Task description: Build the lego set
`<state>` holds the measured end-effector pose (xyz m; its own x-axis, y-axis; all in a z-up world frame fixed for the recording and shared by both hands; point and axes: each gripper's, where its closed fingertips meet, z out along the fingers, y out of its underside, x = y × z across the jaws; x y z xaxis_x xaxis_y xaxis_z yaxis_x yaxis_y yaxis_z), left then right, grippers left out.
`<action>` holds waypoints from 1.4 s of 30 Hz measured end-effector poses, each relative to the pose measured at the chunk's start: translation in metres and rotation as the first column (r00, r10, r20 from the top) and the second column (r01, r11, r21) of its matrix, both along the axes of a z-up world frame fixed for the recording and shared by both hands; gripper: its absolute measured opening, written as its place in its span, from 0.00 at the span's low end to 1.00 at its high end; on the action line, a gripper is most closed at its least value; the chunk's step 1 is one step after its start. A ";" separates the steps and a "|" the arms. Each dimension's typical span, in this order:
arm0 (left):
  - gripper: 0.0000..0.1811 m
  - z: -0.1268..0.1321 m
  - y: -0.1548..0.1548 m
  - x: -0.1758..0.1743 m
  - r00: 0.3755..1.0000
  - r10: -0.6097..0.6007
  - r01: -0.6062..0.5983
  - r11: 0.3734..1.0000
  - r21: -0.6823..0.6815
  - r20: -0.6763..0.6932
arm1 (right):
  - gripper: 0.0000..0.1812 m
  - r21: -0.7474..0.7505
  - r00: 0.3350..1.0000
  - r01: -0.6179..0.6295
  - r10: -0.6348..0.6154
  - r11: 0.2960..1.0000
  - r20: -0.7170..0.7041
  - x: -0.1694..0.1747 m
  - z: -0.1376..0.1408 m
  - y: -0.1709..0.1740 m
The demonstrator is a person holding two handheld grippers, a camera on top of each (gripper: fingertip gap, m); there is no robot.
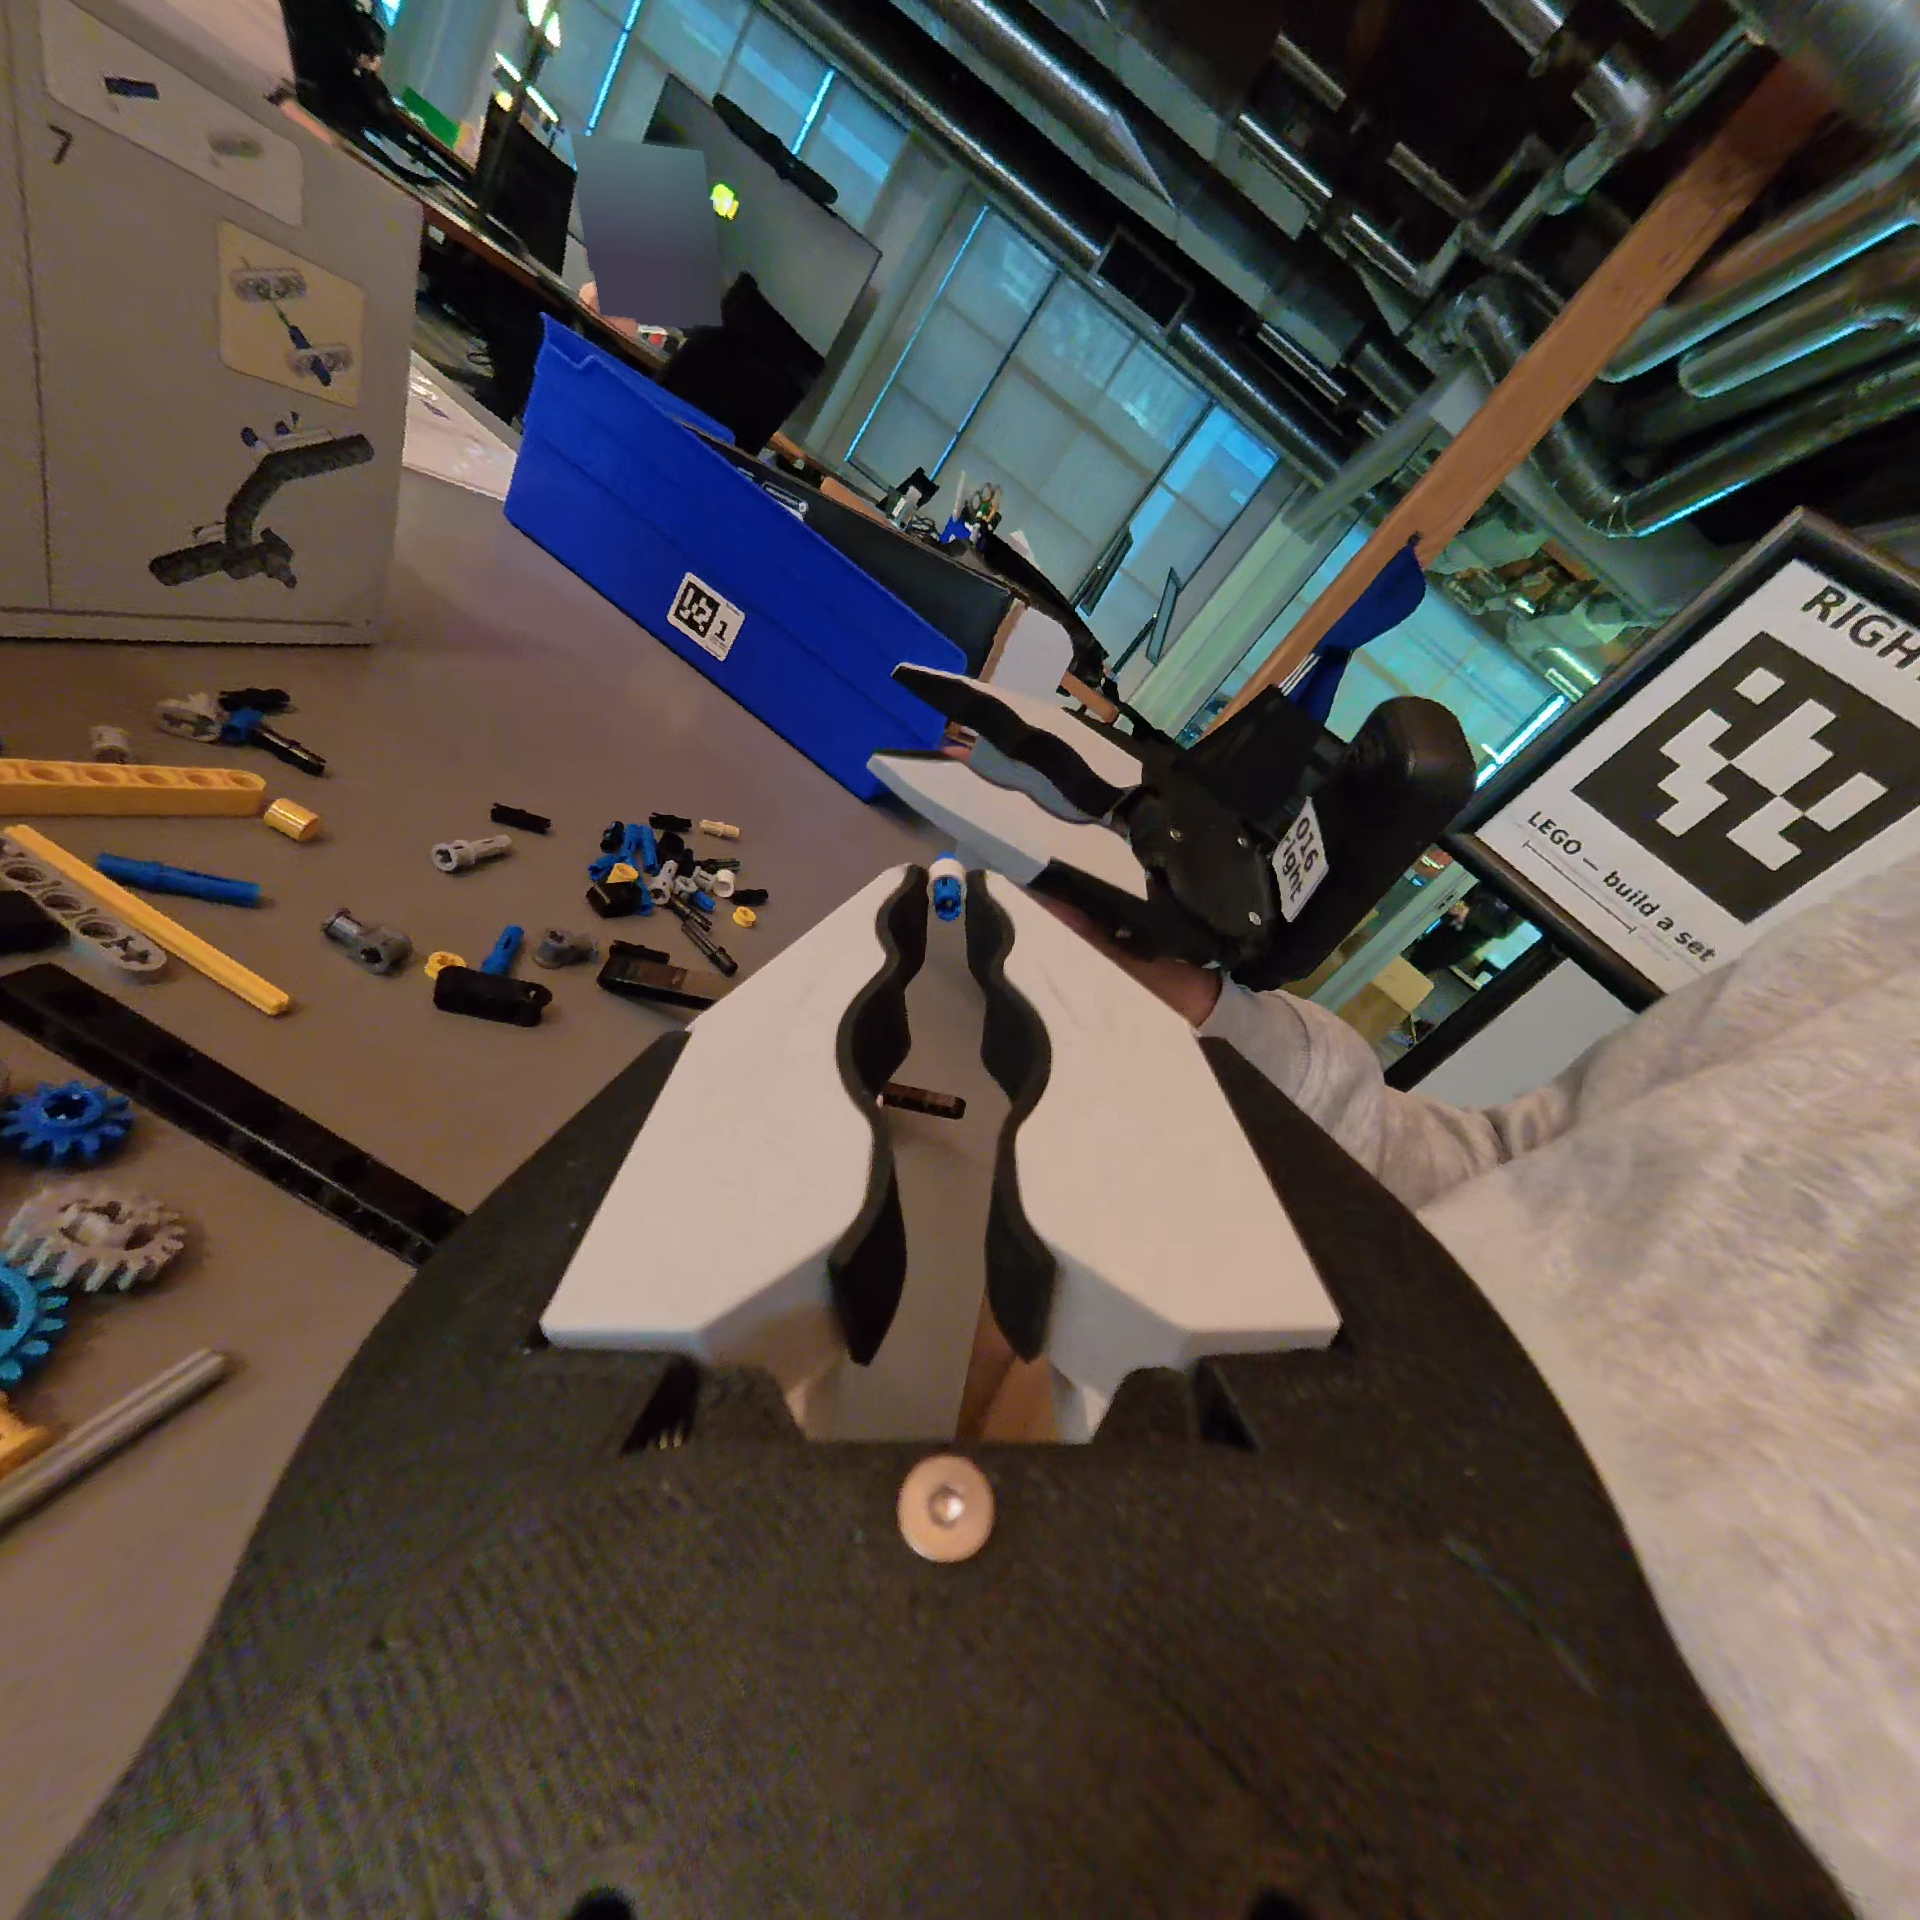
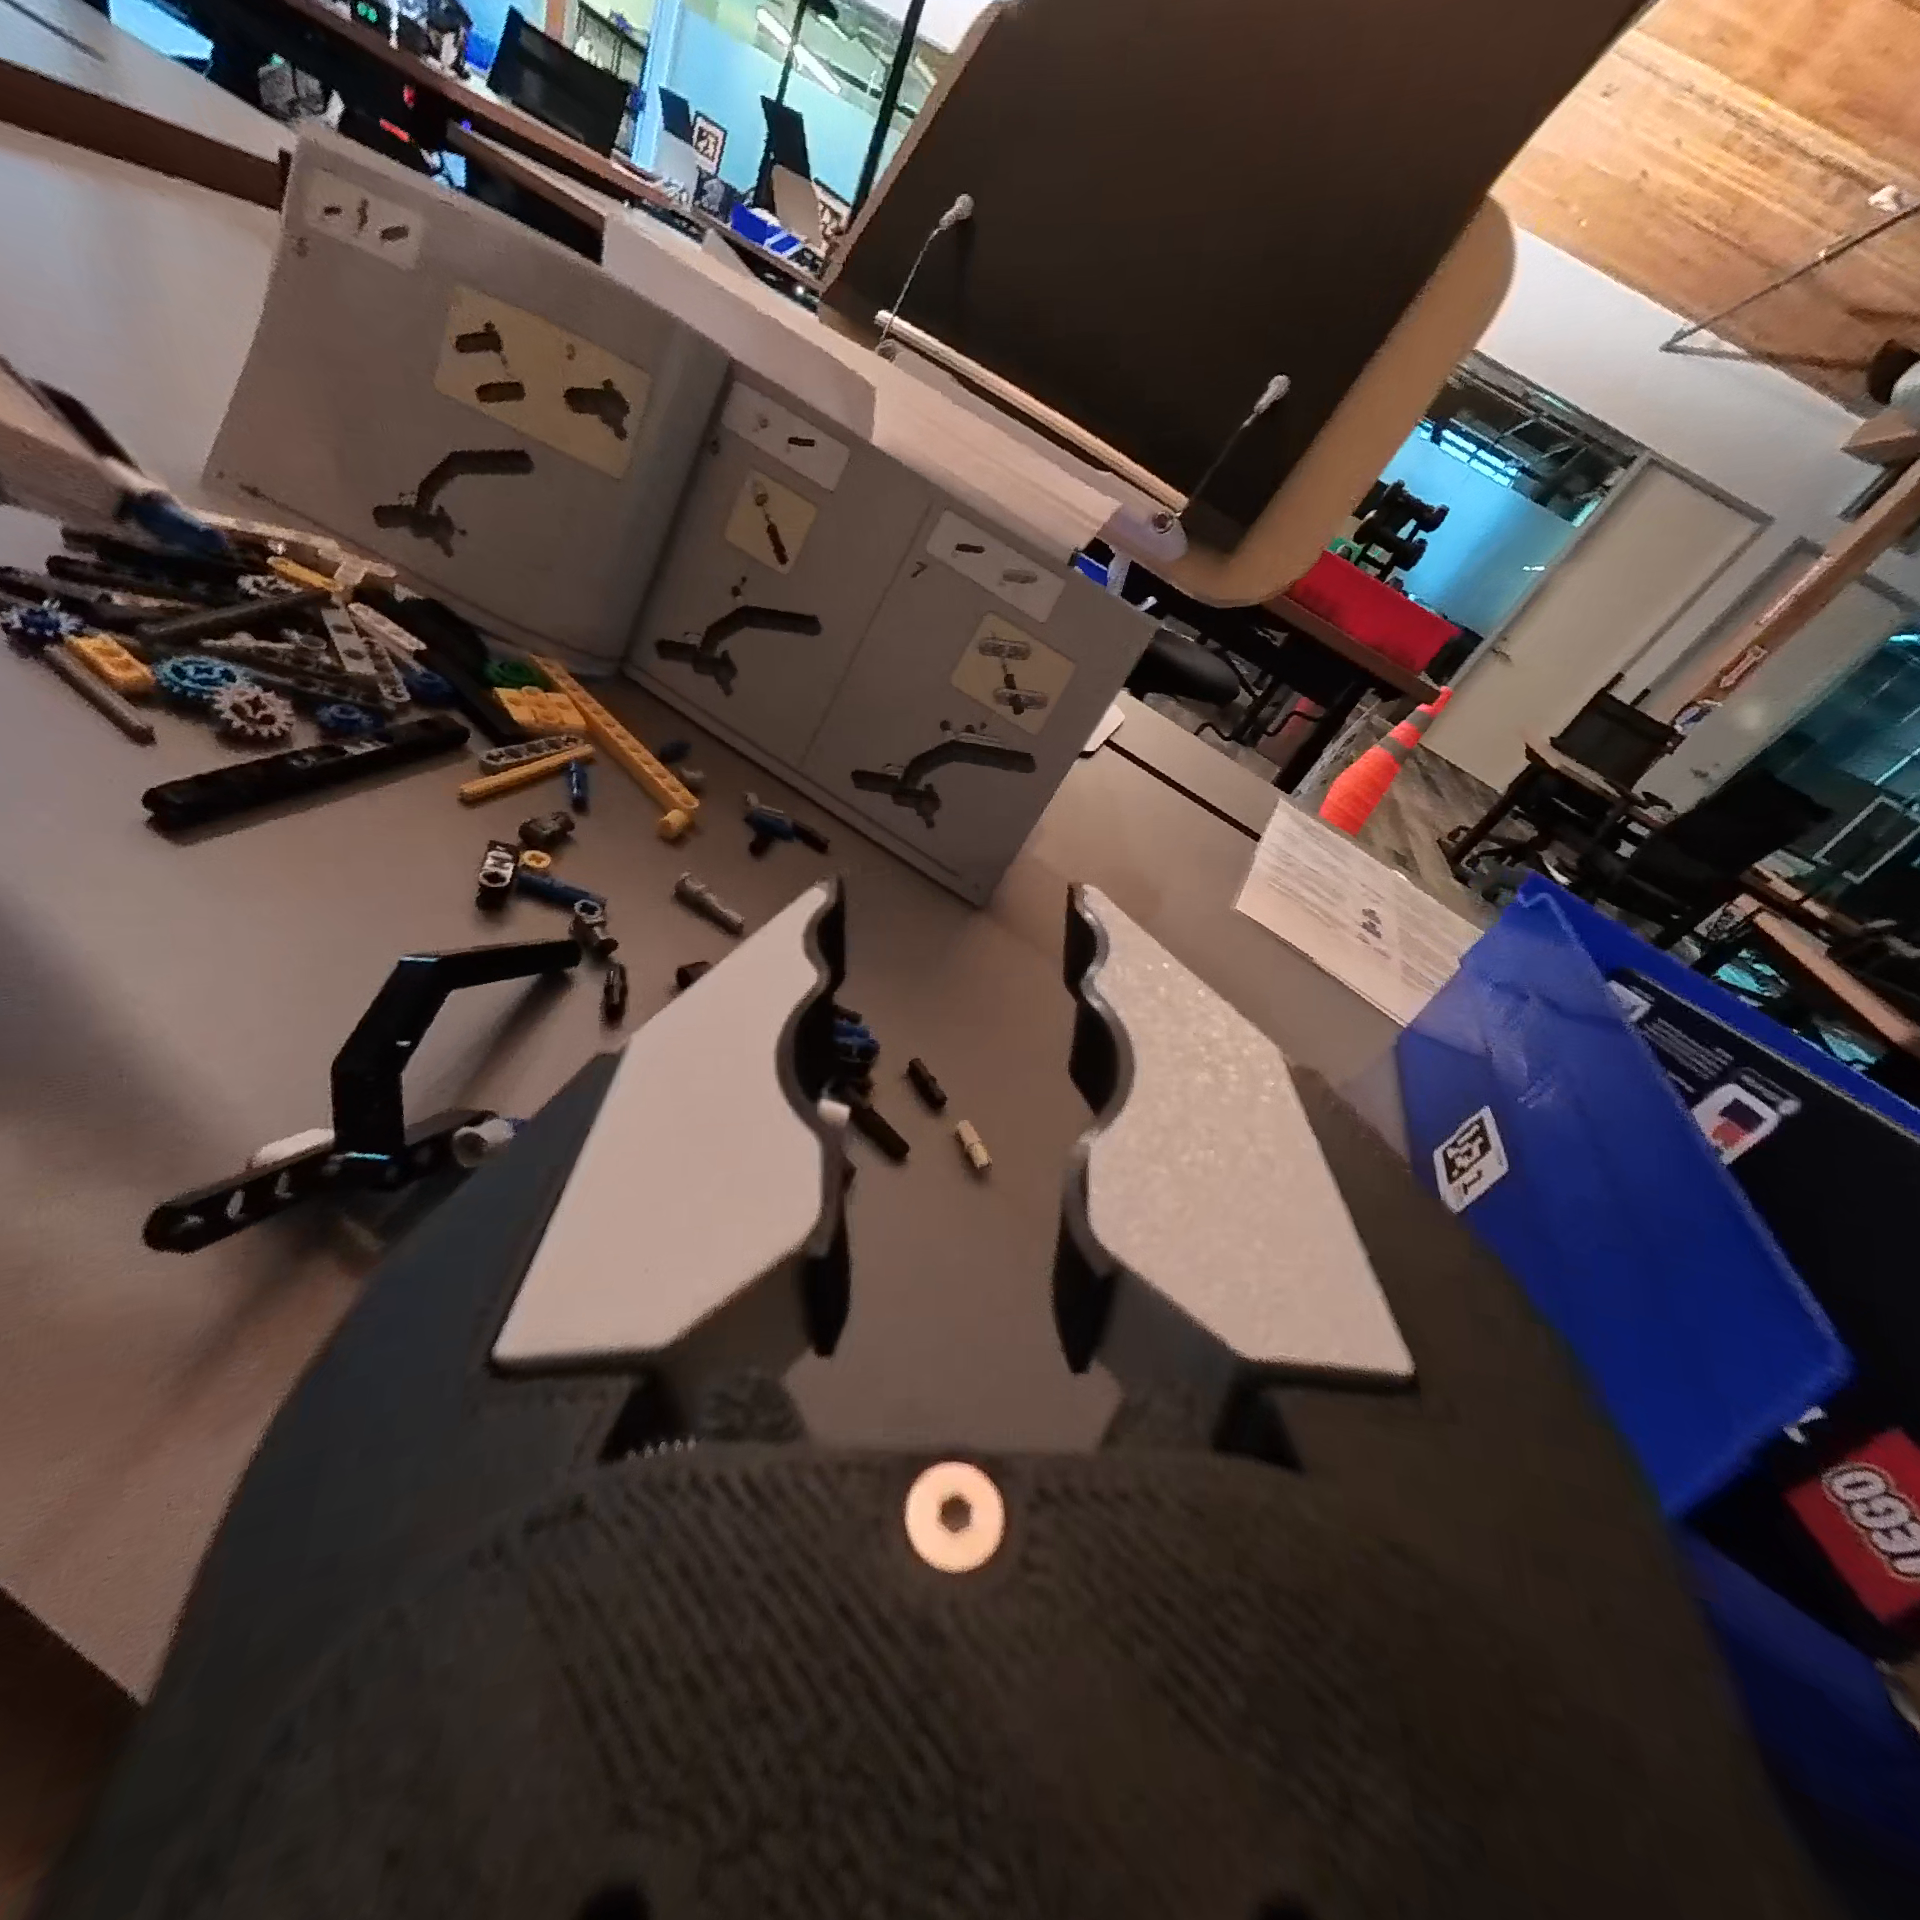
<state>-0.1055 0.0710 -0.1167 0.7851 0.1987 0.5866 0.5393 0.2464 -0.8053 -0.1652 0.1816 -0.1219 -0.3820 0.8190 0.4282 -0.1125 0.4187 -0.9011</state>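
Blue and white, the small pin (image 1: 944,896) sits pinched between the tips of my left gripper (image 1: 943,883), raised off the grey worktop (image 1: 623,707). My right gripper (image 2: 954,914) hangs released, its jaws spread wide with nothing between them; in the left wrist view I see it (image 1: 935,727) just beyond the pin, held by a hand in a grey sleeve (image 1: 1351,1081).

The black angled beam assembly (image 2: 364,1091) lies flat on the worktop near its front edge, just left of my right gripper. Loose pins (image 2: 925,1081) lie scattered below the spread jaws. Farther toward the back edge lies a heap of parts: a yellow beam (image 2: 623,743), a long black beam (image 2: 301,769) and gears (image 2: 249,707). The open instruction booklet (image 2: 665,582) stands upright behind them. A blue bin (image 2: 1600,1195) sits at the worktop's right edge.
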 end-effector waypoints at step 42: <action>0.04 -0.004 0.007 -0.006 0.998 0.059 -0.058 0.998 -0.016 0.017 | 0.26 -0.195 0.967 -0.077 0.122 0.978 0.226 -0.021 -0.012 -0.002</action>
<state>-0.1116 0.0782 -0.1203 0.7614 0.2530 0.5969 0.5385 0.2659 -0.7996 -0.1861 0.1800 -0.1338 -0.5374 0.8275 0.1624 0.0793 0.2413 -0.9672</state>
